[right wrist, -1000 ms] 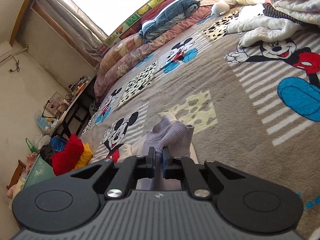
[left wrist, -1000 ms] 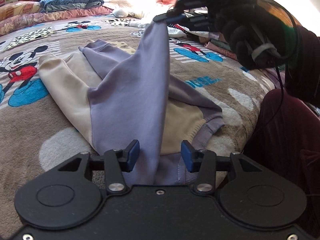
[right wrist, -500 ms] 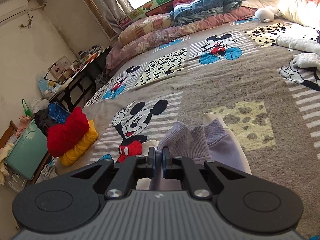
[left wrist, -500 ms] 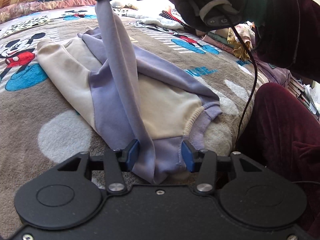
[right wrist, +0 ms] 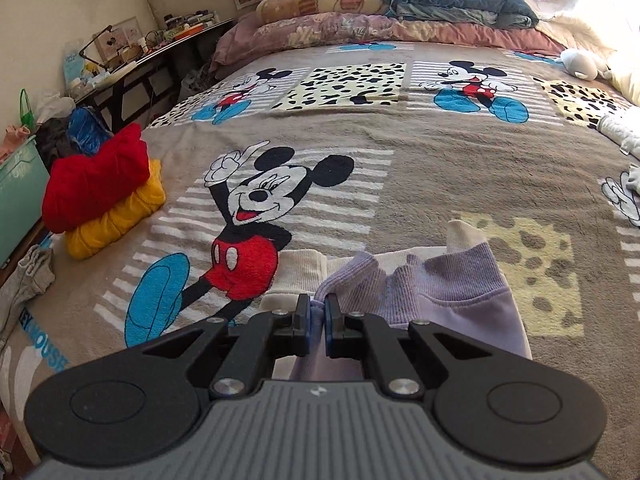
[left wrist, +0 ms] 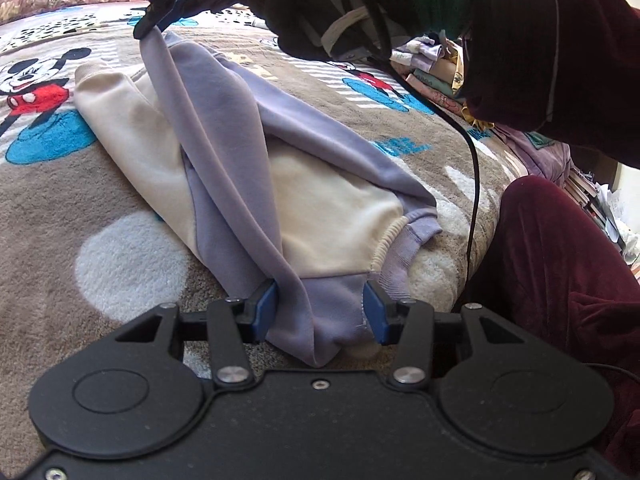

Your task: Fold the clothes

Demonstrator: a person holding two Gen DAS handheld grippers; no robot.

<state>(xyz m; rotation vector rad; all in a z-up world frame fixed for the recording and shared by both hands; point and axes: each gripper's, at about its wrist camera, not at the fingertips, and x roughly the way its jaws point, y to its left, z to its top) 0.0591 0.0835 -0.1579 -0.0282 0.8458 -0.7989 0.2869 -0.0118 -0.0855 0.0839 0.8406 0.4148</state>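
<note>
on the bed (right wrist: pixel 400 152), a lilac and cream sweatshirt (left wrist: pixel 328 200) lies half folded. the right gripper (right wrist: pixel 316 316) pinches its cuff, lifting a sleeve so it can cross the body. the left gripper (left wrist: pixel 320 312) stands open around the hem, likely steadying that end.

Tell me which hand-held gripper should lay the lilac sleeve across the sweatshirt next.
Right. The right hand-held gripper is already shut on the lilac sleeve, lifted over the sweatshirt. The left hand-held gripper is open, straddling the fabric near the hem without pinching it.
</note>
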